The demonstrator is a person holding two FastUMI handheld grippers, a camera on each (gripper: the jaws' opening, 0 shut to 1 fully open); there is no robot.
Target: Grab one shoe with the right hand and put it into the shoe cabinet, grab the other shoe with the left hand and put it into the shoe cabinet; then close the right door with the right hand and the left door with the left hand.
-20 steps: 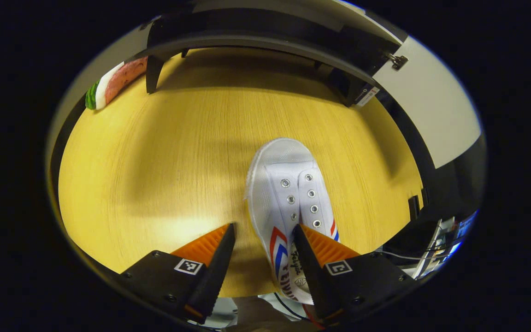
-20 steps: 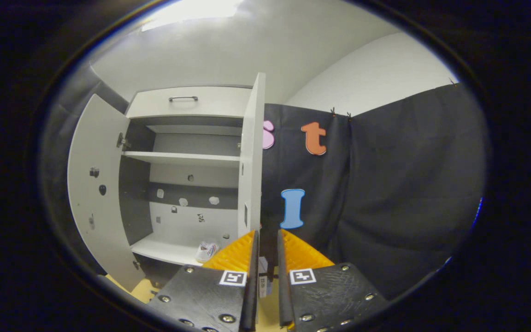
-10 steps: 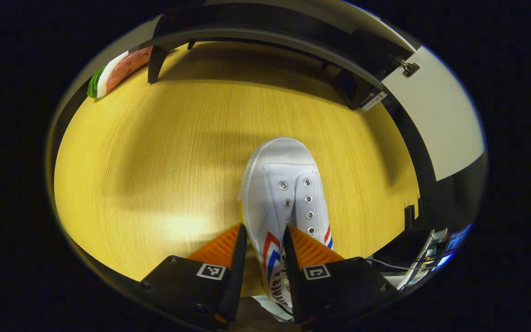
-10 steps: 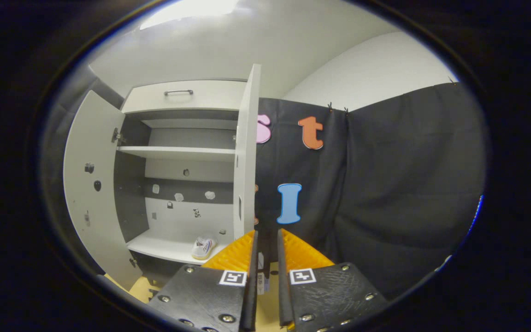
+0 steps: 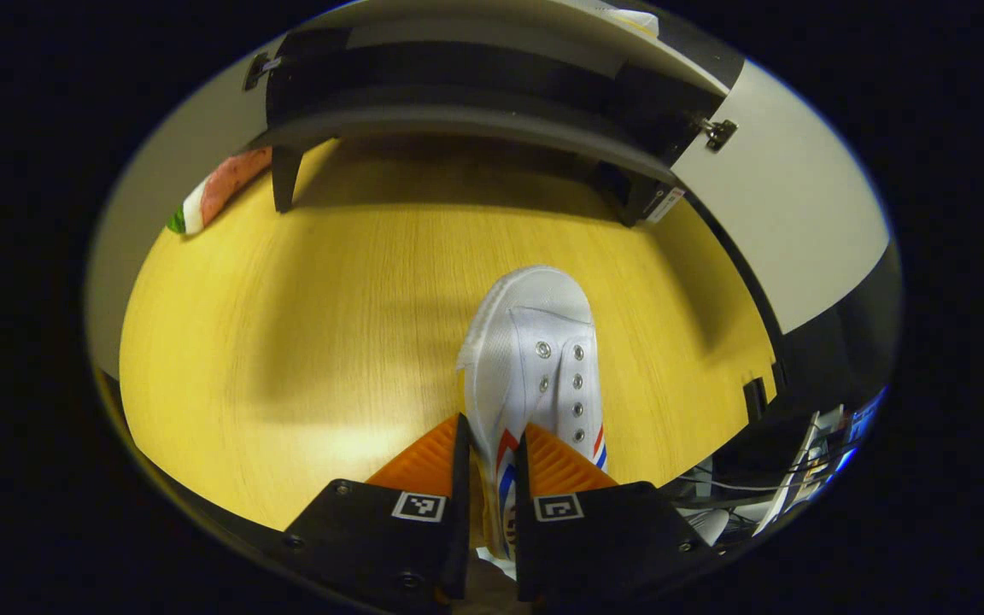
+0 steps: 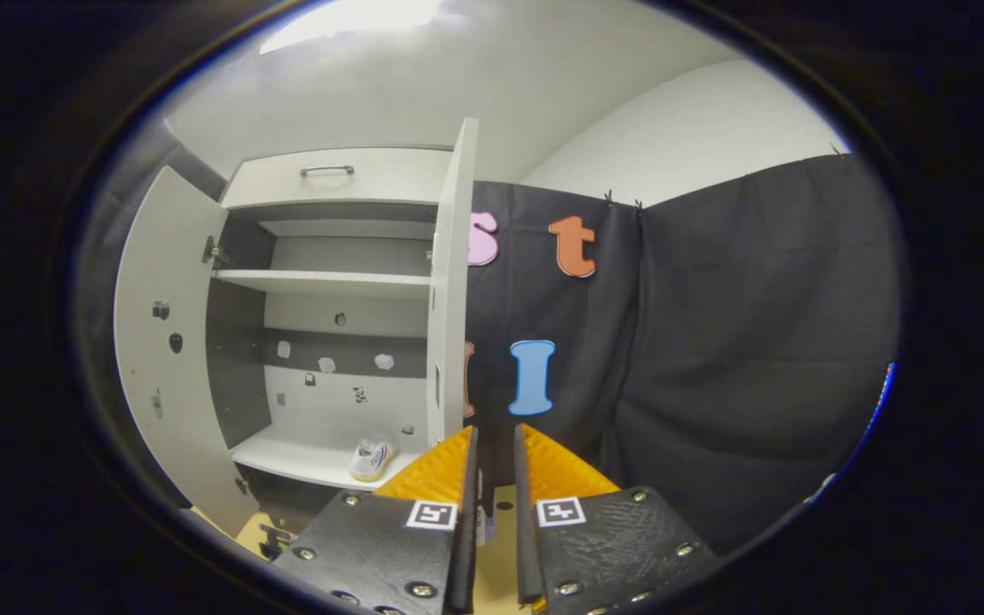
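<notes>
A white canvas shoe [image 5: 535,342] with red and blue stripes lies toe-forward on the yellow wooden surface [image 5: 287,325] in the left gripper view. My left gripper [image 5: 492,423] is shut on the shoe's heel-side collar, both fingers pressing on it. Ahead stands the dark base of the shoe cabinet [image 5: 458,120]. In the right gripper view the cabinet [image 6: 330,282] stands with both doors open, and the other white shoe [image 6: 371,459] rests on its bottom shelf. My right gripper [image 6: 494,431] is shut on nothing, held in the air right of the cabinet.
The open right door [image 6: 449,282] stands edge-on just left of my right gripper; the left door [image 6: 159,342] swings wide. A watermelon-slice toy [image 5: 219,184] lies by the cabinet's left foot. Cables and equipment [image 5: 799,461] sit beyond the surface's right edge.
My left gripper's fingers have come together on the shoe, from open around it to shut on it. The right gripper has drifted slightly, staying shut.
</notes>
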